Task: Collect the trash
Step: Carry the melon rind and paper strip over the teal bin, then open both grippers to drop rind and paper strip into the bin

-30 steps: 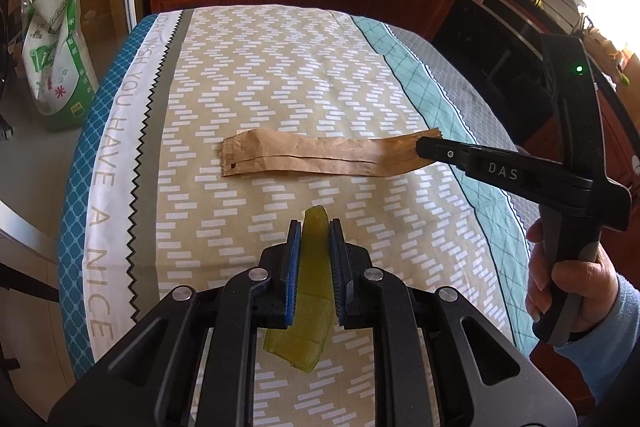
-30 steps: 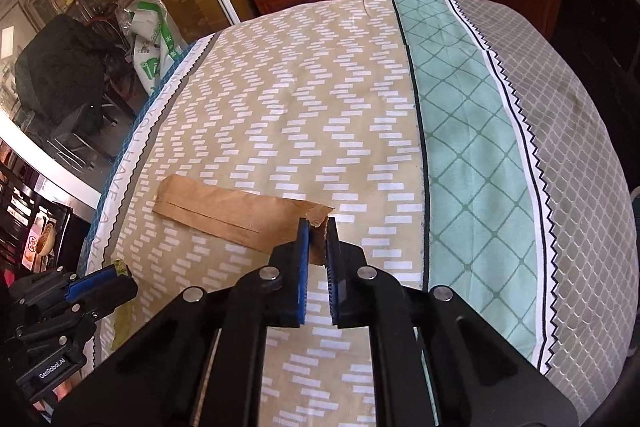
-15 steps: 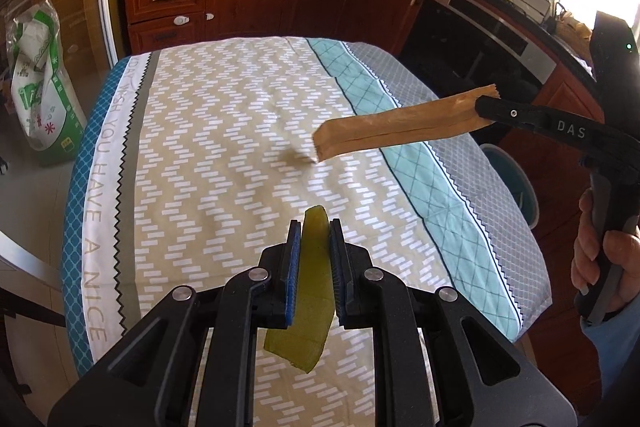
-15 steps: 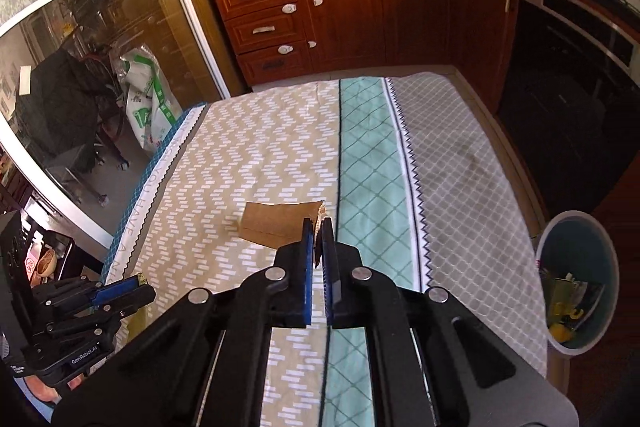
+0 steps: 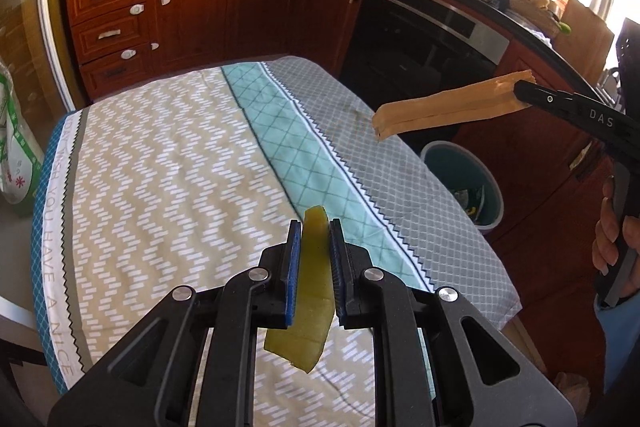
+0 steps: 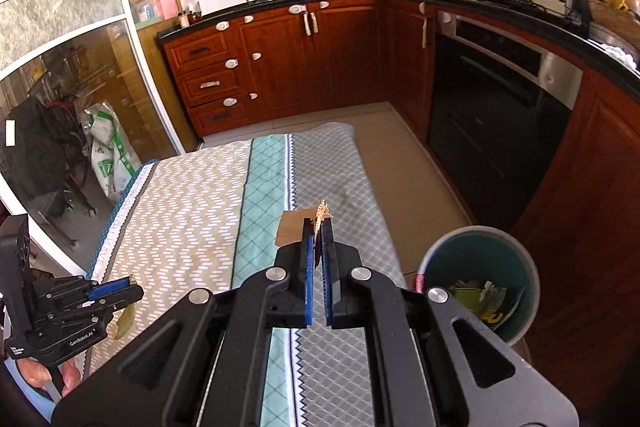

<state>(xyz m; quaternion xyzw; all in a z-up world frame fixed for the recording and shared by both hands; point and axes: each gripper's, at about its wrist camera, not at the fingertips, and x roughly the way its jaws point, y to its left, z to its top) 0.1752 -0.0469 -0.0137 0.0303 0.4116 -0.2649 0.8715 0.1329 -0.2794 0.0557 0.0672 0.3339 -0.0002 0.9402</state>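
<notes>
Left tongs: clamped on a yellow-green strip, held upright between the blue pads; top end pokes out just above the pads, lower end hangs free below them, above the surface

Right tongs: clamped on the end of a long brown paper wrapper. In my left wrist view the wrapper sticks out sideways from the tips, off the cloth, its free end above the grey border of the tablecloth. From my right wrist view only the gripped torn end shows, just ahead of the pads

Teal trash bin stands on the floor just beside the right edge of the surface, below and to the right of my right tongs; coloured scraps lie inside it

Both pieces are in the air, neither touching the cloth nor the bin

Right hand wraps the handle; left hand partly visible at frame corner
</notes>
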